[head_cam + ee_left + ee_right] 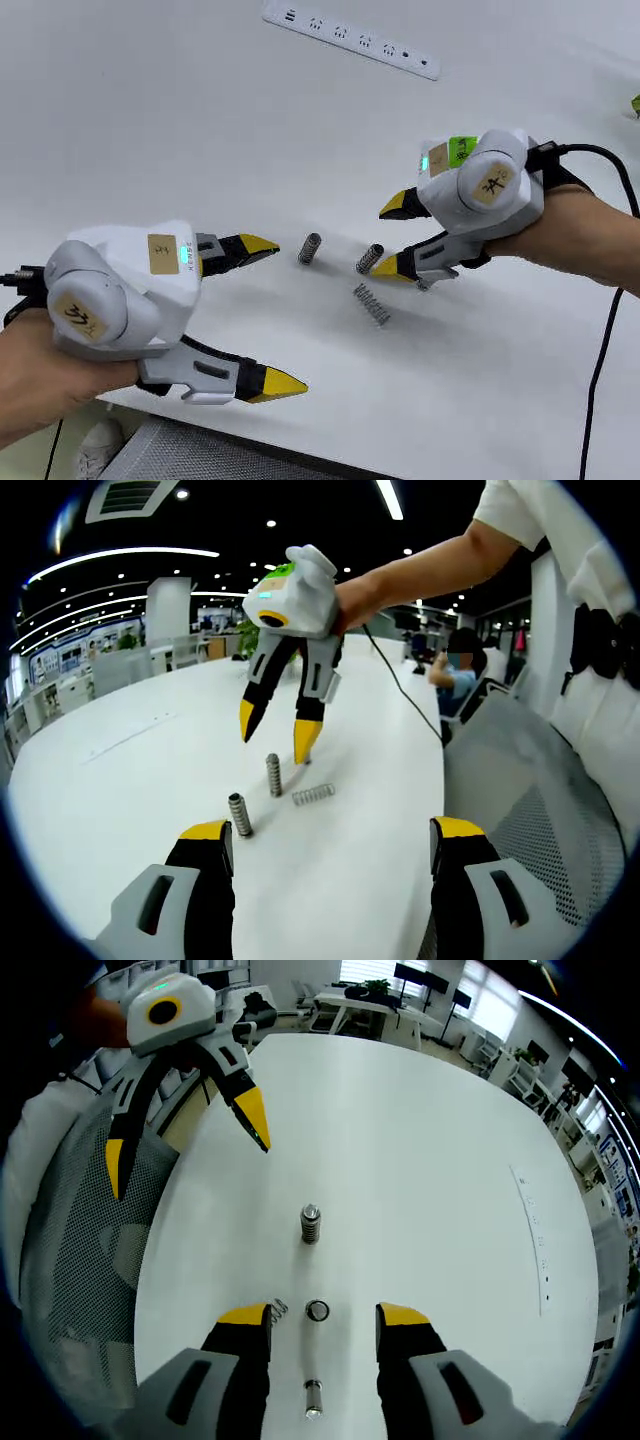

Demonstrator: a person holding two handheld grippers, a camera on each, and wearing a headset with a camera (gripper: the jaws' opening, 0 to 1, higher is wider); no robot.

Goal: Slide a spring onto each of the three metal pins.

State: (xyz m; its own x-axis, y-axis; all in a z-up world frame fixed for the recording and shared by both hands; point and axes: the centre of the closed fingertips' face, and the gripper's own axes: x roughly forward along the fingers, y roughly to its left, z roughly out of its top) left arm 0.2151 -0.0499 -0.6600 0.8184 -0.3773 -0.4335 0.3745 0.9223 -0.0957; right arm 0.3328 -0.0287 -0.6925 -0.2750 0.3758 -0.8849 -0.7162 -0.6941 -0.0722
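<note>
Hovering right gripper (388,236): jaws spread wide with nothing between them, lower tip just beside the right-hand sprung pin (370,258).
Left gripper (270,314): gaping wide too and empty, low over the near edge of the white table (150,120), pointing toward the pins.
Left-hand sprung pin (310,248): upright, near the left gripper's upper tip; like its neighbour, it looks to carry its coil already.
Loose spring (371,303): lying flat on the table, just on the person's side of the right-hand sprung pin, touched by nothing.
Third pin (314,1398): a short bare metal piece low between the right gripper's jaws; I take it for the last pin, though it is small.
Step in hand: two of three done, by my reckoning; the last spring is not yet picked up.
Next move: one gripper should close gently on the loose spring. The other should steady the bare pin. Then the coil's bore must line up squarely with the pin's end.
</note>
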